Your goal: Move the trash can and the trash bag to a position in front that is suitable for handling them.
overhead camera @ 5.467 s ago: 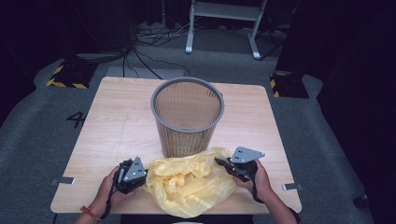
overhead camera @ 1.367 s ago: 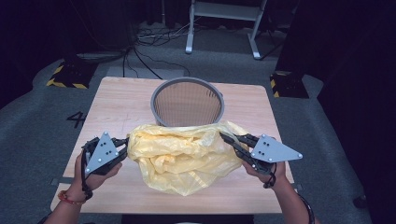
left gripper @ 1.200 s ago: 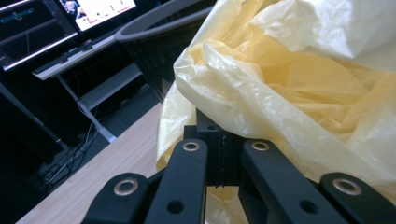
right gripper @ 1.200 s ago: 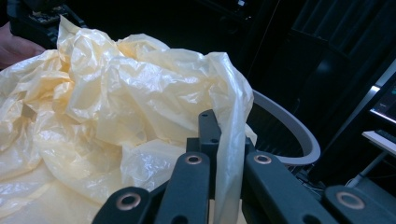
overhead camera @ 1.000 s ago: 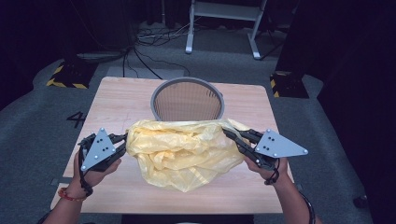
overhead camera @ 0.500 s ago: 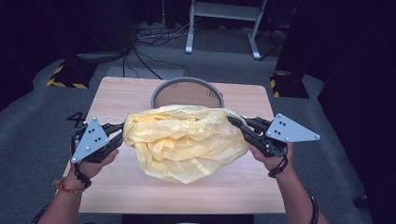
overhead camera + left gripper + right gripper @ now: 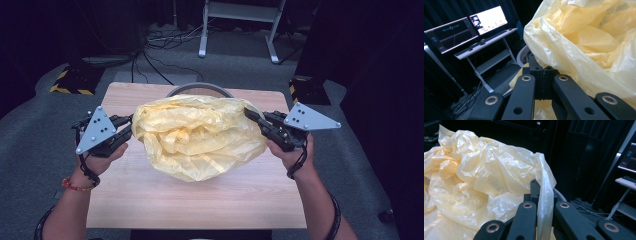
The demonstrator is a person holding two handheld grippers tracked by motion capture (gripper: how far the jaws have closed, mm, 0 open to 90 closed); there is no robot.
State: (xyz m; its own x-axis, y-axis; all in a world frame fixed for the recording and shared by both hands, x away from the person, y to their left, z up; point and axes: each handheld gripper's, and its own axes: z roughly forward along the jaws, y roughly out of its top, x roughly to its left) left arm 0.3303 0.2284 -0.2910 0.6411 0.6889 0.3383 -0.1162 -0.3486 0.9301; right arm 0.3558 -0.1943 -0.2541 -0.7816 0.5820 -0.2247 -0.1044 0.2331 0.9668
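A crumpled yellow plastic bag [image 7: 197, 137] hangs in the air over the wooden table [image 7: 200, 202], stretched between both hands. My left gripper [image 7: 131, 127] is shut on the bag's left edge, and my right gripper [image 7: 248, 114] is shut on its right edge. Behind the bag, the grey rim of a mesh waste basket [image 7: 200, 88] peeks out; the rest of the basket is hidden. In the left gripper view the black jaws [image 7: 543, 72] pinch the yellow film [image 7: 584, 47]. In the right gripper view a fold of the bag [image 7: 543, 202] runs between the closed jaws [image 7: 541, 195].
The table's near half lies below the hanging bag. Beyond the far edge are floor cables [image 7: 155, 42] and a white metal stand [image 7: 237, 15]. A desk with lit monitors [image 7: 466, 27] appears in the left gripper view. Black-and-yellow floor blocks [image 7: 75, 80] sit beside the table.
Both grippers have risen and spread apart with the bag, lifting it off the table. The bag now covers most of the basket's opening from this angle.
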